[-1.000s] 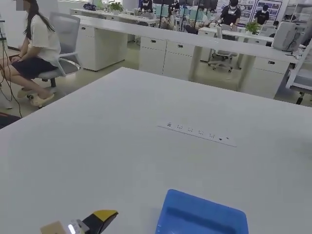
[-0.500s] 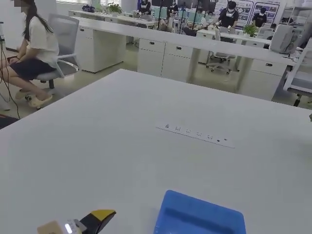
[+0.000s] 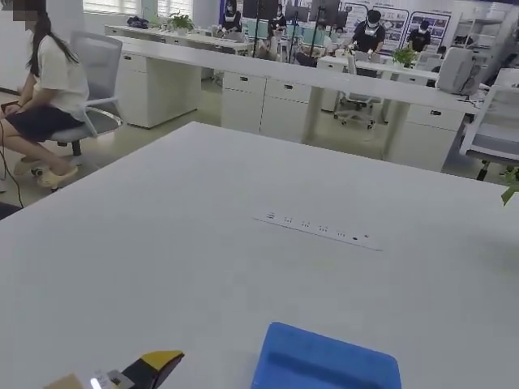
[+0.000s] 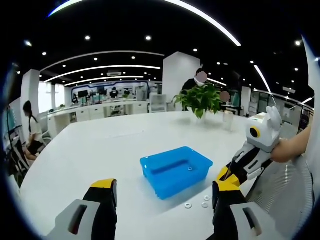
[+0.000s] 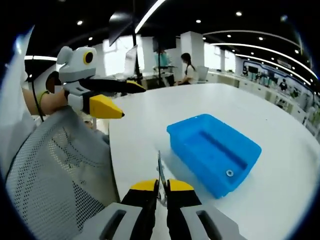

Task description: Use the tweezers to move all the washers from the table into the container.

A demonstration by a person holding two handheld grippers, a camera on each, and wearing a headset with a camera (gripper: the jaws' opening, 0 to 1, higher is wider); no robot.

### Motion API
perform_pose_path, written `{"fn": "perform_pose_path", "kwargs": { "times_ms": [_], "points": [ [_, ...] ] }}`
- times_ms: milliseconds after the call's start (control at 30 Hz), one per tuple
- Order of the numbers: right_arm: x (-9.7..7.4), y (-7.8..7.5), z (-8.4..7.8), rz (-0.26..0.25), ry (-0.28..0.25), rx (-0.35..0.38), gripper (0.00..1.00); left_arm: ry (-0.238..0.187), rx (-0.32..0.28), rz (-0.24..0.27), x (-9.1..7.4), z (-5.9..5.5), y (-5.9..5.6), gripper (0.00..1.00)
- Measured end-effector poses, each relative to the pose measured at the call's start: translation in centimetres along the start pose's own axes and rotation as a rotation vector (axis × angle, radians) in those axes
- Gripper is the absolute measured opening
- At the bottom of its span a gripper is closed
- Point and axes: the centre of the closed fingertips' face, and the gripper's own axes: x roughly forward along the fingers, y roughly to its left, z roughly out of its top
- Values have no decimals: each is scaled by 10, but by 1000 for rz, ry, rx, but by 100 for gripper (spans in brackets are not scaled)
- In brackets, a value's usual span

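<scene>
Washers: three small flat rings, pale metal, loose on the table. They lie just ahead of the left gripper, inside its right-hand jaw and near the front corner of the container. One more washer lies on the container floor, towards its right end.

Container: blue plastic, a shallow rectangular tray with rounded corners and a plain rim. It sits straight ahead between the left jaws. From the right gripper it lies ahead and to the right of the jaws, one long side facing them, with the lone ring at its near end.

Table: white, smooth, matte.

Left jaws: spread wide, black with yellow tips, nothing between them.

Right jaws: drawn almost together, clamped on the tweezers. These show as a thin strip of bright metal, seen edge-on, rising straight up from between the yellow tips. The point stops short of the container's near wall. Cannot tell whether the point holds anything.

Grey mesh, an open weave, lies left of the right jaws.
</scene>
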Motion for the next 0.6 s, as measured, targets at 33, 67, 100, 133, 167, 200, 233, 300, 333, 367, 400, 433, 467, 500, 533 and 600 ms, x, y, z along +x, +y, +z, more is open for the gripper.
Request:
{"fn": "perform_pose_path", "kwargs": {
  "times_ms": [33, 67, 100, 133, 167, 200, 233, 300, 333, 367, 400, 433, 467, 500, 533, 600],
  "points": [
    [-1, -3, 0, -2, -11, 45, 3, -2, -2, -1, 0, 0, 0, 79],
    [-2, -4, 2, -2, -23, 74, 3, -8, -7, -2, 0, 1, 0, 79],
    [-3, -5, 6, 6, -48, 115, 3, -10, -8, -1, 0, 2, 0, 79],
    [-5, -7, 9, 4, -63, 136, 3, -12, -10, 0, -1, 2, 0, 79],
    [-7, -8, 13, 0, -83, 159, 3, -14, -11, 0, -1, 3, 0, 79],
    [-8, -10, 17, 6, -100, 185, 3, -16, -12, 1, -1, 3, 1, 79],
    [-11, -11, 22, 18, -123, 225, 3, -19, -13, 3, -1, 3, 1, 79],
    [-14, -15, 32, 29, -165, 279, 3, -23, -16, 4, -1, 4, 2, 79],
    [-16, -17, 35, 33, -179, 298, 3, -25, -17, 4, -1, 4, 2, 79],
    [-17, -19, 39, 38, -193, 310, 3, -25, -17, 4, -1, 4, 2, 79],
    [-19, -21, 44, 49, -213, 328, 3, -25, -17, 3, -1, 4, 2, 79],
    [-20, -22, 49, 59, -229, 348, 3, -24, -17, 2, -1, 4, 1, 79],
    [-22, -23, 56, 74, -253, 372, 3, -23, -16, 1, -1, 4, 1, 79],
    [-23, -25, 59, 86, -265, 385, 3, -22, -14, 1, -1, 4, 1, 79],
    [-24, -27, 63, 97, -273, 404, 3, -20, -16, -1, -1, 4, 1, 79],
    [-24, -31, 68, 101, -282, 409, 3, -19, -14, -3, -1, 4, 0, 79]
  ]
}}
